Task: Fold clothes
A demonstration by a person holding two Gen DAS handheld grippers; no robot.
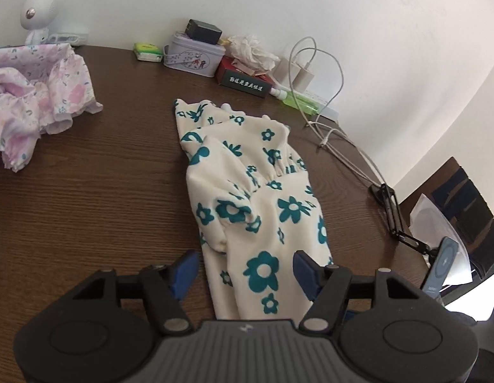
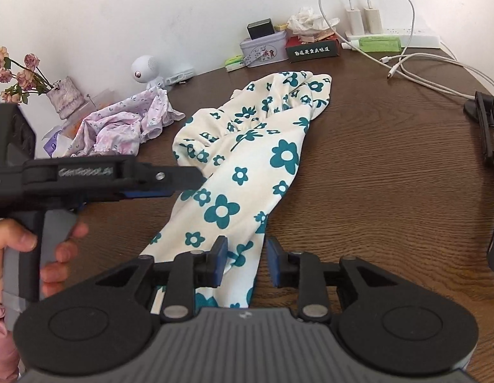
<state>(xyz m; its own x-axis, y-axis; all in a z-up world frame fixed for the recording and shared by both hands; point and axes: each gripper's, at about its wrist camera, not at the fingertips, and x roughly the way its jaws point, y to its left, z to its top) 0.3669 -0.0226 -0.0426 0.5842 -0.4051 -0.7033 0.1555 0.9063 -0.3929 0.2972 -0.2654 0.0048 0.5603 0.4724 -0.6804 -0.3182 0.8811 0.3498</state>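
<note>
Dark wood-grain table (image 1: 97,198) against a white wall is the work surface. On it, near the centre, the cream garment with teal flowers (image 1: 266,204) is laid in a long, loosely folded strip, running from the near edge toward twelve o'clock in the left wrist view and toward one o'clock in the right wrist view. A gathered, elasticated band is seen across its middle, with bunched folds at the far end.

The fabric is judged soft, light and limp; it should drape and slide readily on the smooth wood, and no stiffness can be relied on to keep a fold. A hold is best taken at the near hem corners, pinching all layers together so the strip lifts evenly.

The left gripper (image 1: 245,271) is held over the near end with its jaws well apart; cloth lies between them but is not pinched. The right gripper (image 2: 247,260) is held narrowly parted at the near right edge of the cloth; its left pad (image 2: 220,260) lies over the fabric, yet no clamped grip is seen. The person's hand (image 2: 39,255) on the left handle is visible at nine o'clock in the right wrist view.

A pink floral garment (image 1: 30,102) is heaped at ten o'clock, well apart. A tin box (image 1: 192,56), a red box (image 1: 243,79) and charger cables (image 1: 323,95) are ranged along the wall from twelve to two o'clock.
</note>
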